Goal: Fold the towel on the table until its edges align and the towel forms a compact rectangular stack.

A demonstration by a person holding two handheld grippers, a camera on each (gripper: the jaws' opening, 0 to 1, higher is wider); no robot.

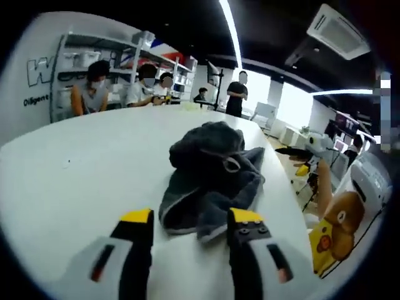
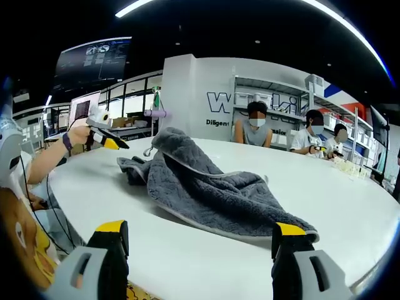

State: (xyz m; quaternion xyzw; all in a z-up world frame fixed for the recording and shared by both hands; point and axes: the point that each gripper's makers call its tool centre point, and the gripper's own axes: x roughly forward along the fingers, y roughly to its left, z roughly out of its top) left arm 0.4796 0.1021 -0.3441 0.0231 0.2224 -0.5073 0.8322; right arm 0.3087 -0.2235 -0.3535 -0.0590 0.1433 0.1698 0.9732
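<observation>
towel [image 1: 209, 181] crumpled on table [image 1: 81, 169] | left gripper [image 1: 190, 224] spread, towel's near edge between tips | right gripper [image 2: 199, 236] spread, towel just beyond

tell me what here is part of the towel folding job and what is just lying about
Job:
towel, crumpled, not yet folded
table
left tongs, open
right tongs, open

Lying about:
shelves behind the seated people
bear toy beside the table
ceiling air unit

The towel [image 2: 206, 187] bunches over itself, hiding its underside and far edges.
</observation>
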